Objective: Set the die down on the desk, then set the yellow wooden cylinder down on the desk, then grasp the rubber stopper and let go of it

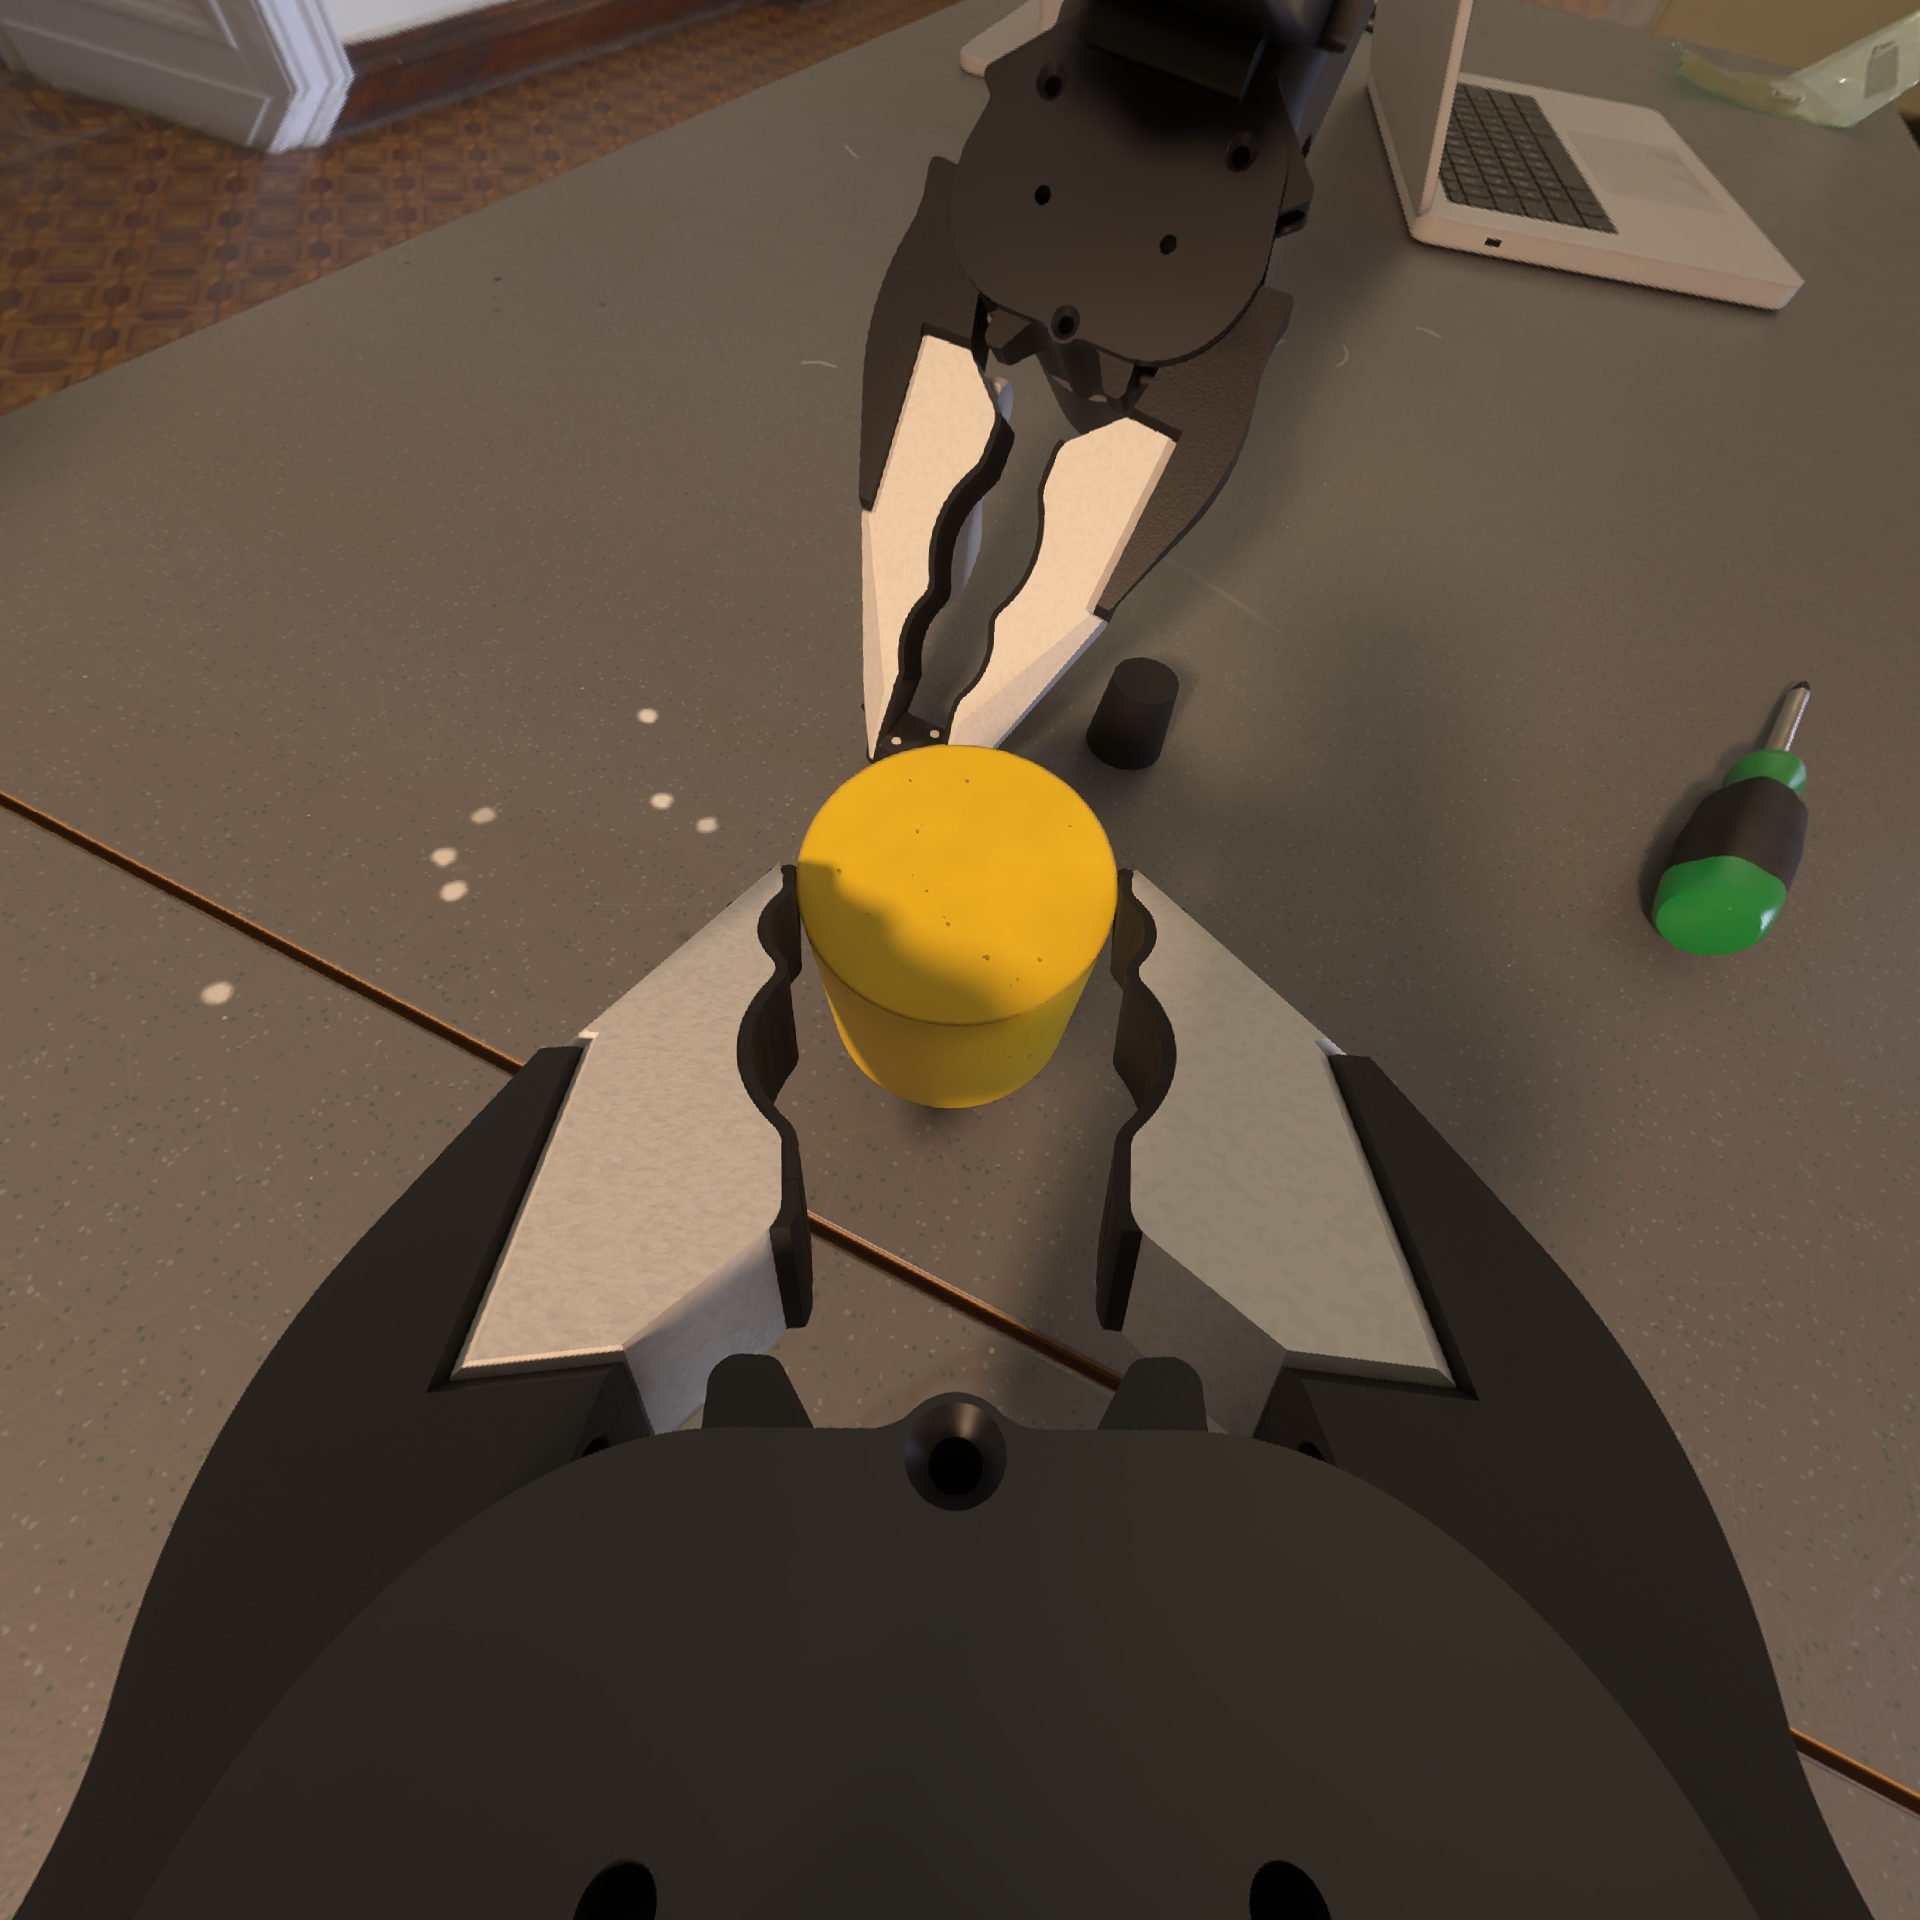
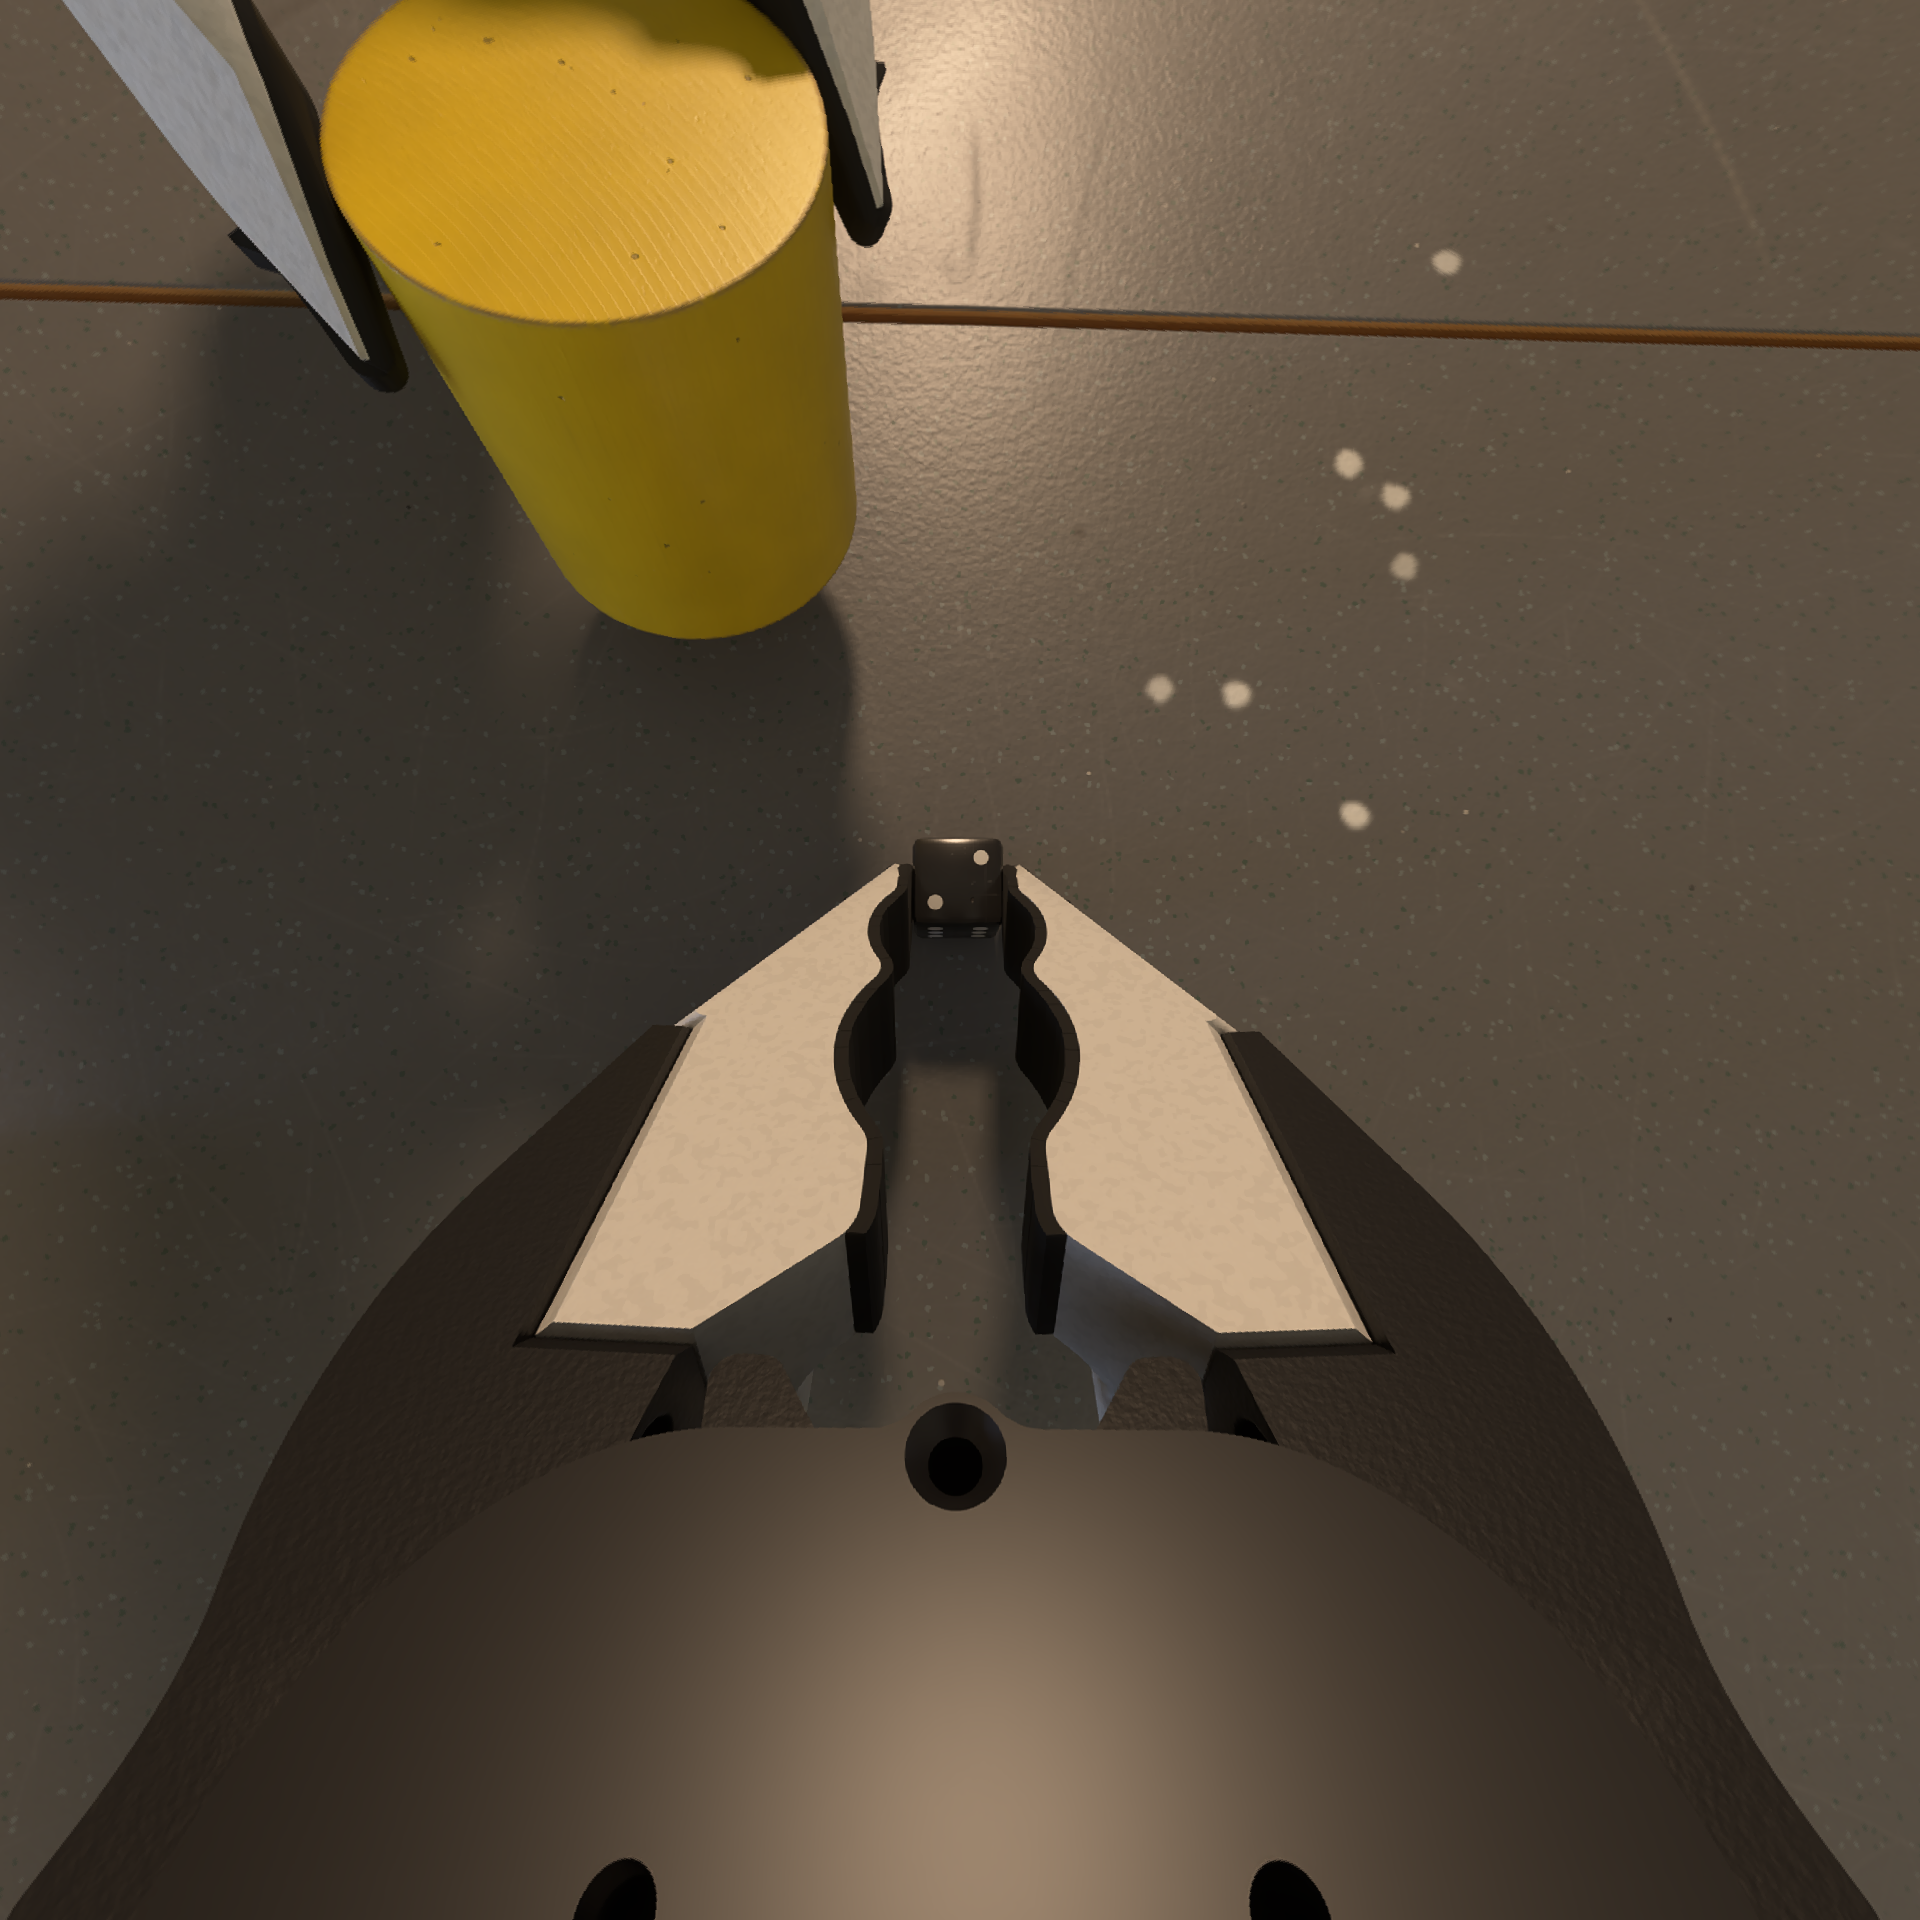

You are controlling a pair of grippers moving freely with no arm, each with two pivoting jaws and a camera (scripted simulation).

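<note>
My left gripper (image 1: 956, 896) is shut on the yellow wooden cylinder (image 1: 951, 935), its fingertips pressing on both sides near the top. The cylinder stands upright with its base at or just above the grey desk (image 1: 416, 623); I cannot tell if they touch. It also shows in the right wrist view (image 2: 623, 343) at the upper left. My right gripper (image 2: 958, 883) is shut on a small black die (image 2: 958, 881) with white pips, held low over the desk. In the left wrist view the right gripper (image 1: 912, 740) points down just behind the cylinder. A black rubber stopper (image 1: 1132, 712) stands to its right.
A green and black screwdriver (image 1: 1730, 852) lies on the desk at the right. An open white laptop (image 1: 1558, 156) sits at the far right corner. A thin brown seam (image 1: 312, 956) crosses the desk. Patterned floor (image 1: 156, 239) lies beyond the desk's far left edge.
</note>
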